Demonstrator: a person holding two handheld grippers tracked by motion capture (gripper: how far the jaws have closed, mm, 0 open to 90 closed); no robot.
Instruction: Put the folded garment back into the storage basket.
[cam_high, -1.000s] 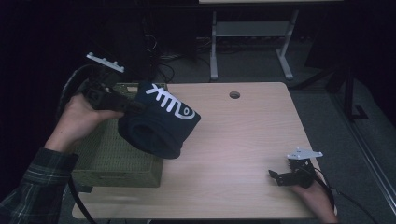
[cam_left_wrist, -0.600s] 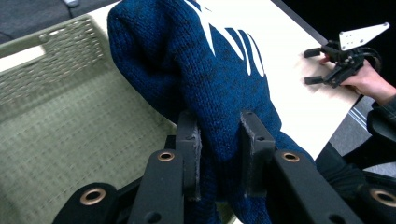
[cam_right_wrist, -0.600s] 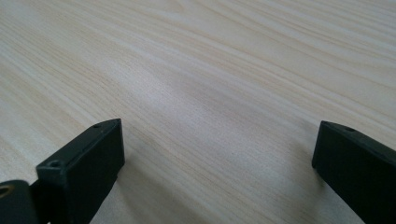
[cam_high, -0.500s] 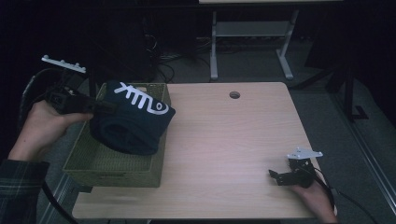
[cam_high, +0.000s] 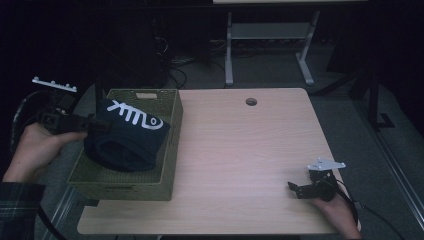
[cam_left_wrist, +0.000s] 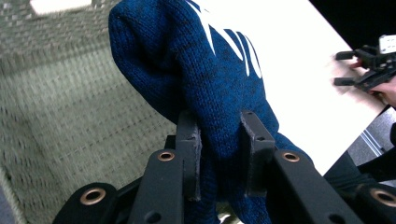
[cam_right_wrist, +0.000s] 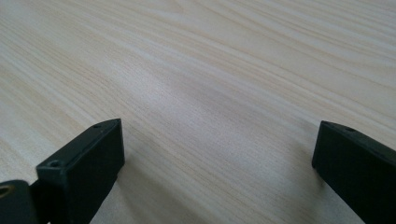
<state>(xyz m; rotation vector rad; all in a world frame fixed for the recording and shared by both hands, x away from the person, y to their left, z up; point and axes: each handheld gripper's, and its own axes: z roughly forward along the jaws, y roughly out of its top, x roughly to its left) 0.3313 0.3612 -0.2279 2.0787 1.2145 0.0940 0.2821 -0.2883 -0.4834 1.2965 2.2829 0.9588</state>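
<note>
A dark blue knitted garment (cam_high: 127, 137) with a white pattern hangs into a green woven basket (cam_high: 172, 150) at the table's left edge. My left gripper (cam_high: 100, 126) comes in from the left and is shut on a fold of it. In the left gripper view the jaws (cam_left_wrist: 219, 140) pinch the blue knit (cam_left_wrist: 219, 79), with the basket's woven wall (cam_left_wrist: 70, 116) behind. My right gripper (cam_high: 295, 189) rests near the table's front right corner. Its jaws (cam_right_wrist: 217, 144) stand wide open over bare wood (cam_right_wrist: 210, 70), with nothing between them.
The light wooden table (cam_high: 240, 150) has a round cable hole (cam_high: 251, 101) near its far edge. Behind it stands a white metal frame (cam_high: 265, 35), with cables on the dark floor. The right gripper (cam_left_wrist: 369, 70) shows far off in the left gripper view.
My left gripper has carried the blue garment leftward and down, from above the table's left part to over and into the basket. The right gripper has stayed where it was.
</note>
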